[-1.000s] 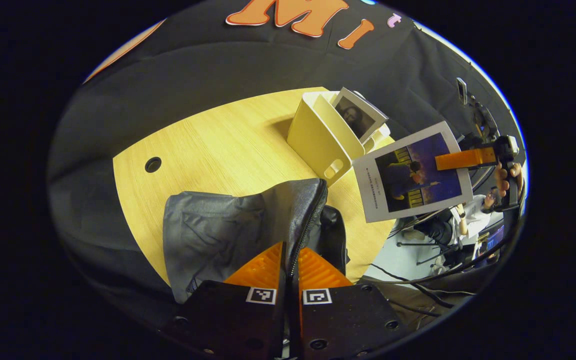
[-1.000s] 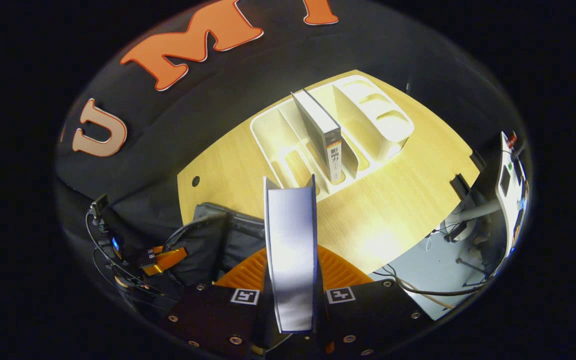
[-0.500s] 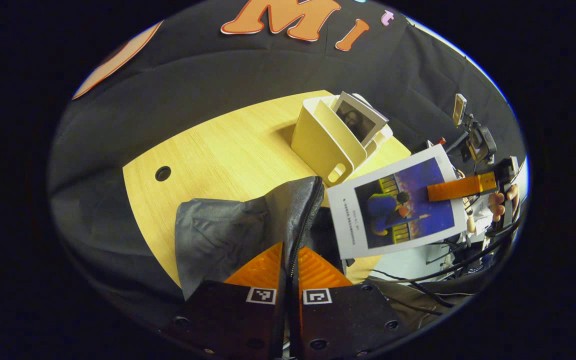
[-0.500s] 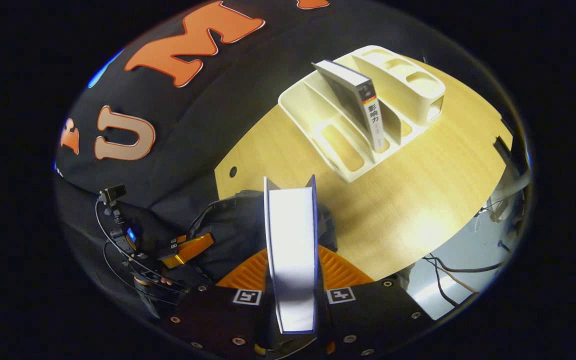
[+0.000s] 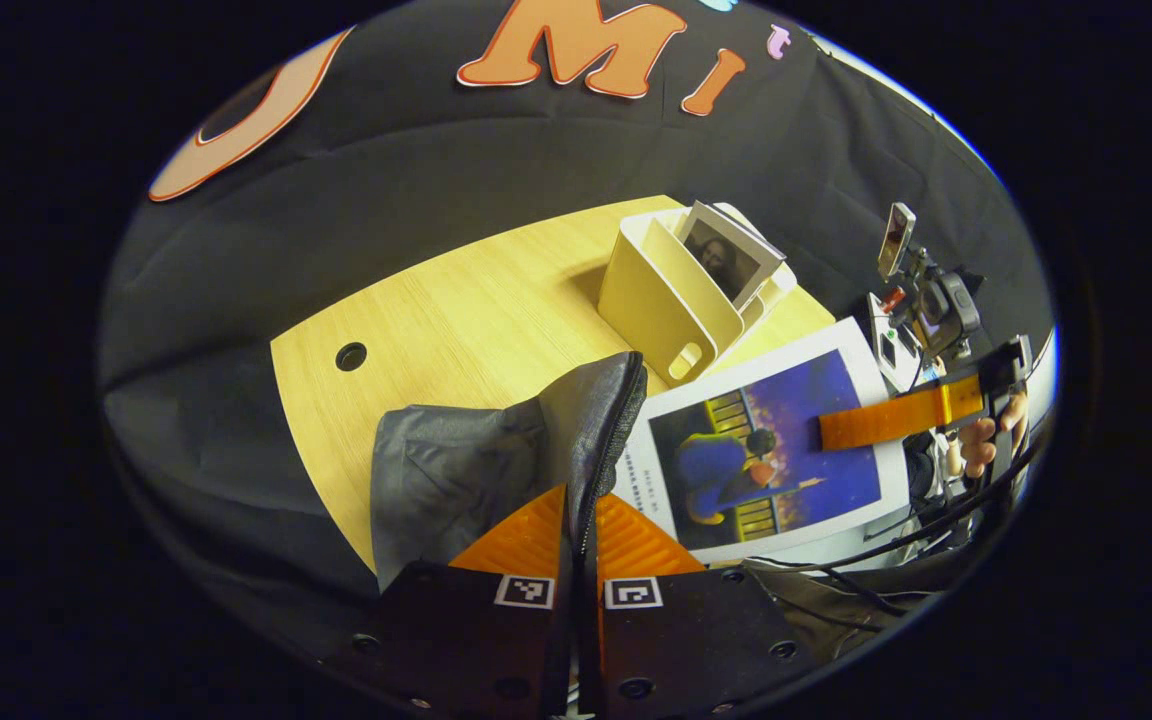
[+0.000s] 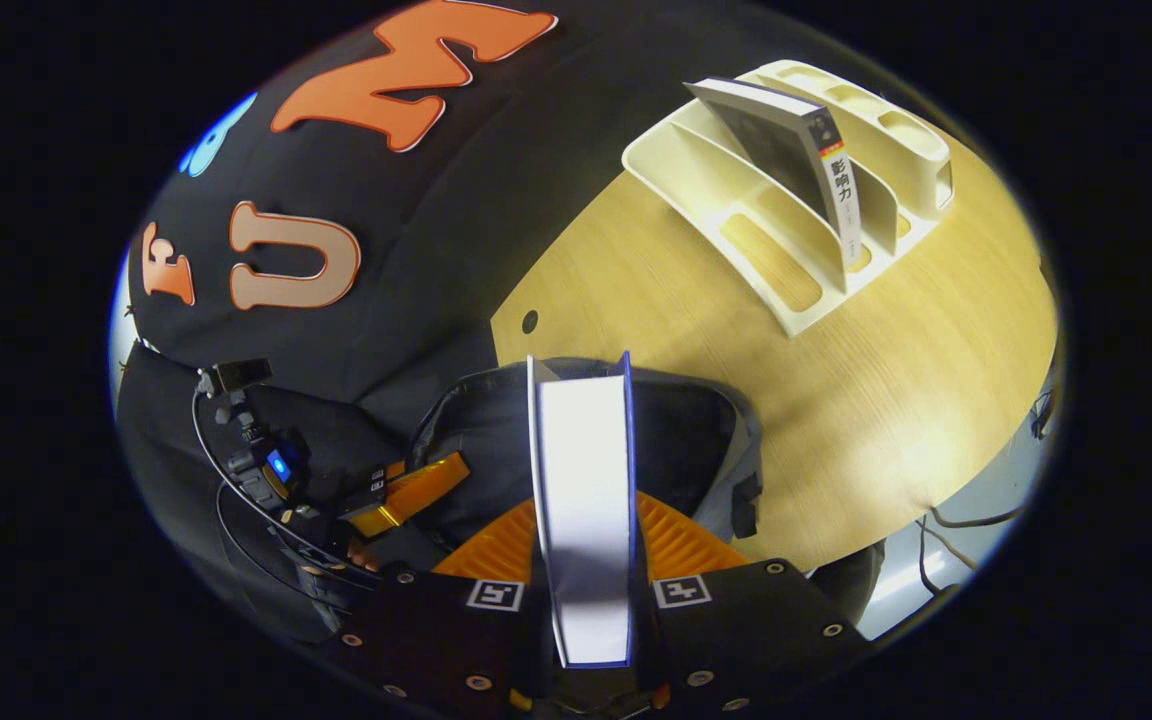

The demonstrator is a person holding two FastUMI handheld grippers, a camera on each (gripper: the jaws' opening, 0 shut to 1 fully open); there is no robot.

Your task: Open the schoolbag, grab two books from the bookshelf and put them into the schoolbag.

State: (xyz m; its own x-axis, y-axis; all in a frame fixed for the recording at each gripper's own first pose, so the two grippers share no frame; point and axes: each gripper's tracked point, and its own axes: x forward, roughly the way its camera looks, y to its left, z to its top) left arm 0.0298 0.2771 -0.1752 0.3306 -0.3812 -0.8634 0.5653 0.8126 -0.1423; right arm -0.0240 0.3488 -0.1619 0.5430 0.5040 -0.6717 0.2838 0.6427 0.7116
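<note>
The left gripper (image 5: pixel 581 520) pinches the schoolbag (image 5: pixel 496 470) rim while the right gripper (image 6: pixel 584 560) clamps a book (image 6: pixel 581 480) above the bag, bookshelf (image 6: pixel 786 200) at one o'clock.

**Around the booth: table, cables and stands**

A light wooden table (image 5: pixel 456 310) with a rounded edge stands against the black cloth wall (image 5: pixel 436 160). A small round hole (image 5: pixel 350 355) sits in the tabletop near its far left corner; the right gripper view shows the same hole (image 6: pixel 530 321) close to the cloth.

Beyond the table's right edge, a phone on a stand (image 5: pixel 898 232) rises above a cluster of dark gear. Black cables (image 5: pixel 866 590) trail over the pale floor (image 6: pixel 896 585) below.

At the near left, in the right gripper view, a small black device with a blue light (image 6: pixel 279 466) hangs among looping wires (image 6: pixel 206 440).
</note>
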